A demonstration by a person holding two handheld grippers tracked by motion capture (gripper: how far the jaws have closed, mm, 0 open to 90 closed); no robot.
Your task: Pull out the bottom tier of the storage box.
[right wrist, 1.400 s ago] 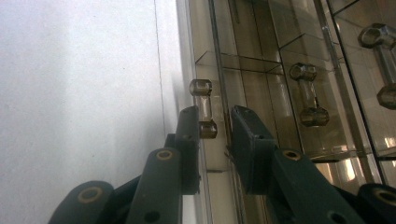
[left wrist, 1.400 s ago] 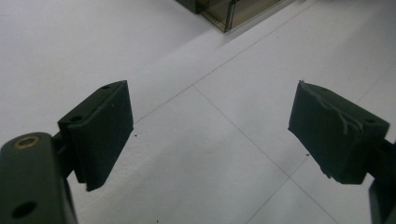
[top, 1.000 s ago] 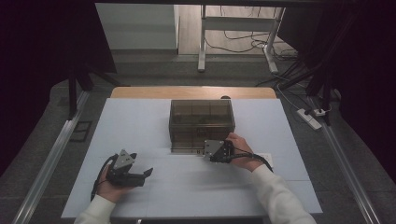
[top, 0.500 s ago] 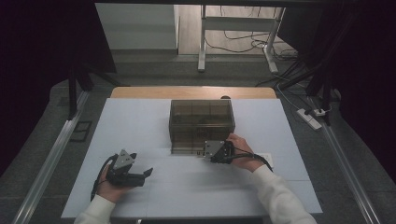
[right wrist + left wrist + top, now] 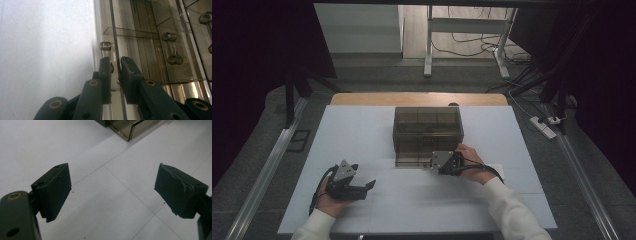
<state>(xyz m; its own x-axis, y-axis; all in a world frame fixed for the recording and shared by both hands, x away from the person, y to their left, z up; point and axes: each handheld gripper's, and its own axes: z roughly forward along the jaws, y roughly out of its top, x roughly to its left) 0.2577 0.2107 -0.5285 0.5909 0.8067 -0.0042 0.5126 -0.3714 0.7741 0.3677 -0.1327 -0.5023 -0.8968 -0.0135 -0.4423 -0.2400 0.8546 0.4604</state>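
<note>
Right gripper [image 5: 115,65], jaws just closing, pinches the drawer handle [image 5: 106,48] of a smoky plastic box [image 5: 428,131] mid-table; left gripper [image 5: 112,192] rests wide open and empty on the white table [image 5: 362,135].

Smoky-brown clear drawer box [image 5: 428,131], white table [image 5: 362,135]

- The high view looks forward and down on my white table [image 5: 362,135] from above my side.
- My left gripper view looks low across bare tabletop toward the smoky drawer box [image 5: 130,127].
- My right gripper view sits close against that box [image 5: 150,50], also seen from above [image 5: 428,131].
</note>
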